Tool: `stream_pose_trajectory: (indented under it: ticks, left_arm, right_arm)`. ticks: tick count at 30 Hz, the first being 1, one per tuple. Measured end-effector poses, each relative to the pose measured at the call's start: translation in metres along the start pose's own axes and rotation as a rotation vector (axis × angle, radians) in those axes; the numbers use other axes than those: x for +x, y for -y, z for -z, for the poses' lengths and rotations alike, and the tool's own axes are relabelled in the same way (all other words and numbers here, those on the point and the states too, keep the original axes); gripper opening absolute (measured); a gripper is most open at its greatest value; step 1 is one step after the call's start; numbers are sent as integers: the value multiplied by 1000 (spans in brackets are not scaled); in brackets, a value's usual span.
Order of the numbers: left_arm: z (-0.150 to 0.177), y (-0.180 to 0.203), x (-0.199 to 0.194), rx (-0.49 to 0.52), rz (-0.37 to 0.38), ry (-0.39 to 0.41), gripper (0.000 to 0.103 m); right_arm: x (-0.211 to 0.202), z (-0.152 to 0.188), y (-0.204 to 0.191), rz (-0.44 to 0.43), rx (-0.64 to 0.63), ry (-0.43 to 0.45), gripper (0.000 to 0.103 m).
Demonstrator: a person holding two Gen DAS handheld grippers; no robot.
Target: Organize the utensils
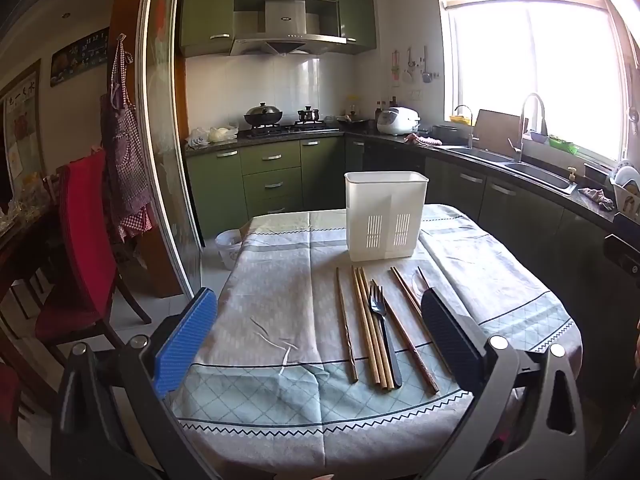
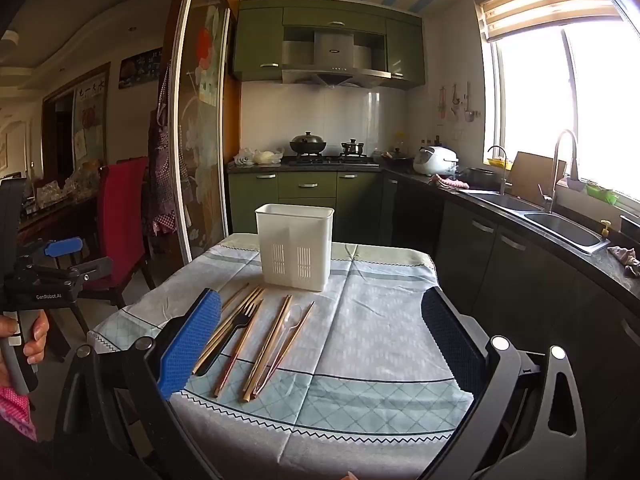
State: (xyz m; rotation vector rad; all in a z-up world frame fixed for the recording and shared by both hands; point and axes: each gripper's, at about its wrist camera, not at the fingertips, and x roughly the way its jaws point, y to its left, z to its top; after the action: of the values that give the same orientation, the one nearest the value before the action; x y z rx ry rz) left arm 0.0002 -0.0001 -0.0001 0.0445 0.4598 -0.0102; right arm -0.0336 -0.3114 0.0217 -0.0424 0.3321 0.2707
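The left tool (image 1: 318,332) is held with its blue-padded and black-padded fingers spread wide, nothing between them, above the near part of the bench (image 1: 280,280), which is covered by a pale grey and green patterned cloth. The right tool (image 2: 320,340) is likewise spread wide and holds nothing, above the near right part of the same bench.

Between the left tool's fingers, a row of long wooden chopsticks (image 1: 366,320) is seen lying flat on the cloth, pointing from near to far. A black plastic fork (image 1: 380,316) lies among them, tines toward the far side. A clear plastic spoon (image 2: 290,322) lies among the rightmost chopsticks. Just beyond the row's far ends, a white rectangular plastic utensil holder (image 1: 384,216) with slotted vents stands upright near the bench's middle.
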Motion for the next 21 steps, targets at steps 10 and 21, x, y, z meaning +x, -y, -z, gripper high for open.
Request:
stream_pose_trajectory:
  ticks: [10, 21]
  left_arm:
    - [0, 0, 0, -4, 2, -1, 97]
    - [0, 1, -2, -4, 4, -4, 97]
  right_arm:
    - [3, -1, -2, 0, -2, -4, 99]
    - [5, 1, -2, -2, -1, -4, 99]
